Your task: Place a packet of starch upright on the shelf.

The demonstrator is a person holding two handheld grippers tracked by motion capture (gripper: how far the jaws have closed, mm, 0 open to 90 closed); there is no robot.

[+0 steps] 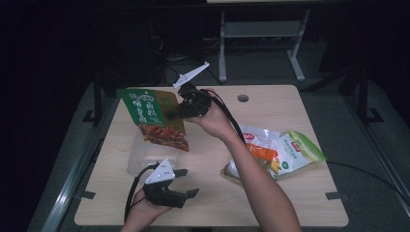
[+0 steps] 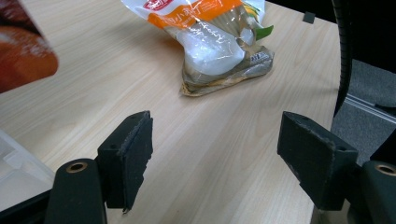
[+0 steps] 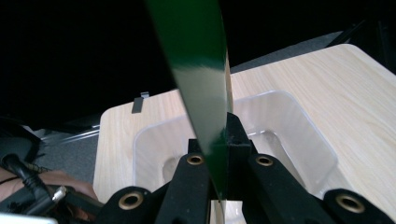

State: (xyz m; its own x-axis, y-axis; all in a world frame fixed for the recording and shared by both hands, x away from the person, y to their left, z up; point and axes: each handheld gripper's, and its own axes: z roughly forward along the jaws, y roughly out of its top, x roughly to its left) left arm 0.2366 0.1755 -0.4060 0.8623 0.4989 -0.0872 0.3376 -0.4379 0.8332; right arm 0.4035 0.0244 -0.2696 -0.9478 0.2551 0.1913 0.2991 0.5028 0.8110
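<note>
1. The green snack pouch (image 1: 153, 117), at about 11 o'clock from the counter's (image 1: 290, 121) middle, carries large pale Chinese characters down its front; they are too small and blurred to read.
2. The white and orange bag (image 1: 261, 150), at about 3 o'clock, shows a red logo patch near its top; its lettering cannot be made out.
3. The green bag (image 1: 300, 150) beside it bears a small red mark and pale print, unreadable.
</note>
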